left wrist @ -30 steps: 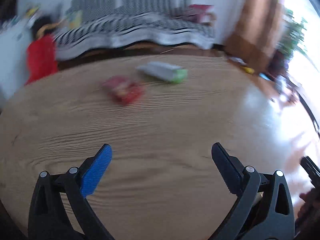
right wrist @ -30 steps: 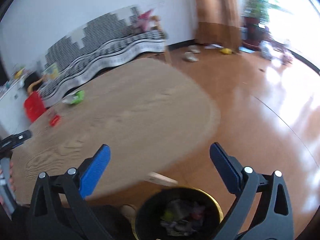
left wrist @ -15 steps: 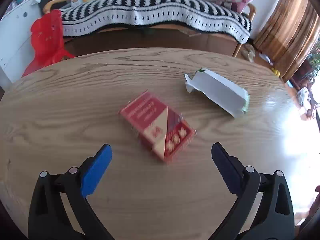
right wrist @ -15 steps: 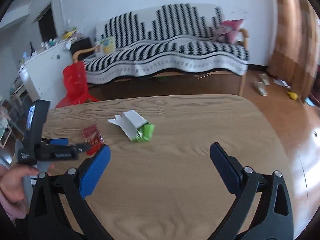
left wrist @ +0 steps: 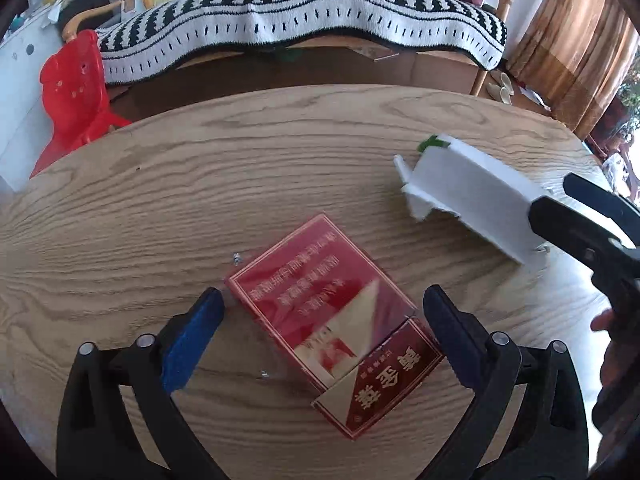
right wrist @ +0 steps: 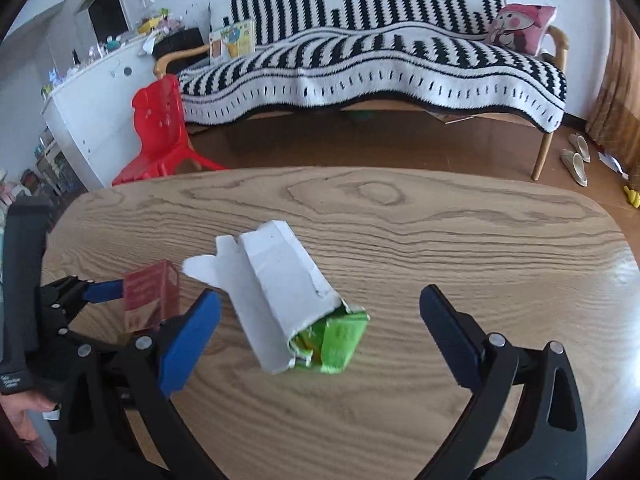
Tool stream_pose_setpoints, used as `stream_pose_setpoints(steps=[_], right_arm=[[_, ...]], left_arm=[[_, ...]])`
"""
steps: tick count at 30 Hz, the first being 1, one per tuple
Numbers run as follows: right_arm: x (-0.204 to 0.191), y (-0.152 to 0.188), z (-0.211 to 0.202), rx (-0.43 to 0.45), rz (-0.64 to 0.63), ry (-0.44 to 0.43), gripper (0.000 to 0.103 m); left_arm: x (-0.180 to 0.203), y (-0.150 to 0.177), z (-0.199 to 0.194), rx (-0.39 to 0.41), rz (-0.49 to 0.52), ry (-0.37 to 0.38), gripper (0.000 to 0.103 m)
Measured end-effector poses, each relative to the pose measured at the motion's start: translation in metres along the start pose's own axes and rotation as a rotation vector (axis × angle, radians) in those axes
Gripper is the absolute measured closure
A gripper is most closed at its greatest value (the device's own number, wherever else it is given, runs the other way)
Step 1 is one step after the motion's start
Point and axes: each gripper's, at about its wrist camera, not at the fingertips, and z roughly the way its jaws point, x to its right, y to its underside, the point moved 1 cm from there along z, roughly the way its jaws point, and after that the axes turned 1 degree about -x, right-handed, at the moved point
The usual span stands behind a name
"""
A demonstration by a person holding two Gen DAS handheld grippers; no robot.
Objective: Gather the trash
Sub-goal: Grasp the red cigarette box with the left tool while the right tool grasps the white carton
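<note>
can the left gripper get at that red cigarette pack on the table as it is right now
Probably yes. The left gripper is open, and the red cigarette pack lies flat on the table between its fingers with nothing over it. The white carton lies apart, to the right.

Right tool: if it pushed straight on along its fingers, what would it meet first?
Most likely the torn white carton with the green end, lying on the table centred between the open fingers of the right tool. Depth is unclear.
</note>
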Motion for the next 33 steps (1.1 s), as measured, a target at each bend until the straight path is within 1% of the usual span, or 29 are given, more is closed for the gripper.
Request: stream_pose_setpoints(steps=[3, 5, 8, 12, 15, 21, 24, 28, 33], right_arm=[[-0.003, 0.000, 0.019, -0.031, -0.025, 0.025, 0.007], [-0.005, 0.004, 0.030, -0.061, -0.042, 0.028, 0.007], [-0.012, 0.006, 0.038, -0.080, -0.119, 0.084, 0.006], [-0.016, 0.005, 0.041, -0.084, -0.128, 0.091, 0.005], [-0.018, 0.005, 0.042, -0.085, -0.127, 0.090, 0.005], [-0.017, 0.004, 0.042, -0.085, -0.127, 0.090, 0.005], [-0.017, 0.004, 0.042, -0.086, -0.127, 0.090, 0.005], [-0.017, 0.004, 0.042, -0.088, -0.127, 0.090, 0.005], [-0.016, 0.004, 0.042, -0.089, -0.127, 0.090, 0.005]], left_arm=[[-0.008, 0.000, 0.001, 0.010, 0.016, -0.020, 0.006], [-0.015, 0.004, -0.001, 0.025, 0.028, -0.009, 0.006], [-0.025, 0.009, -0.004, 0.045, 0.037, -0.001, 0.006], [-0.033, 0.014, -0.006, 0.042, 0.057, -0.001, 0.006], [-0.041, 0.022, -0.010, 0.065, 0.047, -0.001, 0.006], [-0.061, 0.033, -0.015, 0.091, -0.007, -0.041, 0.005], [-0.068, 0.035, -0.017, 0.100, -0.015, -0.049, 0.005], [-0.071, 0.036, -0.017, 0.119, -0.015, -0.052, 0.005], [-0.070, 0.036, -0.016, 0.119, -0.015, -0.051, 0.005]])
